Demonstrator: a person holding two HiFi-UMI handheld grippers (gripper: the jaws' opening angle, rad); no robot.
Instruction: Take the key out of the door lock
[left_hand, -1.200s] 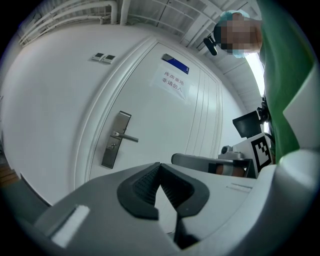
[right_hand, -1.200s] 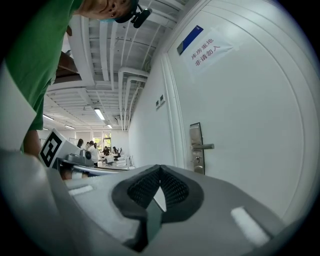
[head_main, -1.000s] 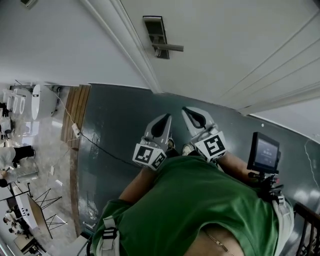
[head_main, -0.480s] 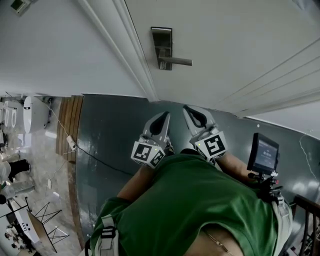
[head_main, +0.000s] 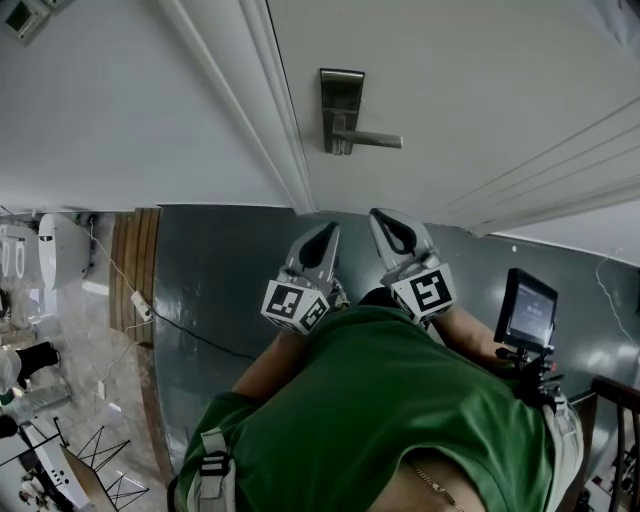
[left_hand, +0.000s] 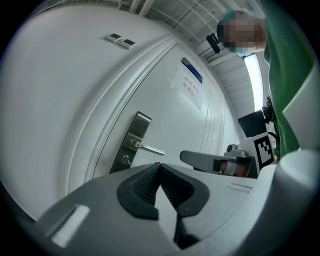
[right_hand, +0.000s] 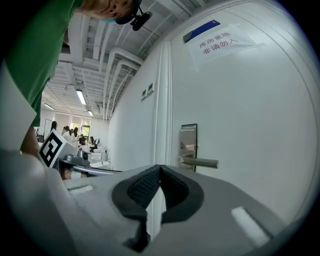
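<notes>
Nearest: the person's green shirt (head_main: 400, 400), just behind both tools. Left tool (head_main: 328, 236) and right tool (head_main: 382, 218) were held side by side, tips forward, with a gap between them. Each had its jaws closed pad to pad, gripping nothing (each tool's own view showed the ribbed pads meeting on empty air). Dark floor (head_main: 220, 260) lay under them. A small screen (head_main: 527, 306) sat out past the right tool.

Ahead, well apart from both tips, stood the white door (head_main: 480, 80). On it was a metal lock plate (head_main: 341, 100), its lever handle (head_main: 368, 140) pointing toward the right tool's side. A small nub (left_hand: 125, 160) sat low on the plate, under the lever (probably the key; too small to be sure). Farthest up the door was a paper notice (right_hand: 220, 45).
</notes>
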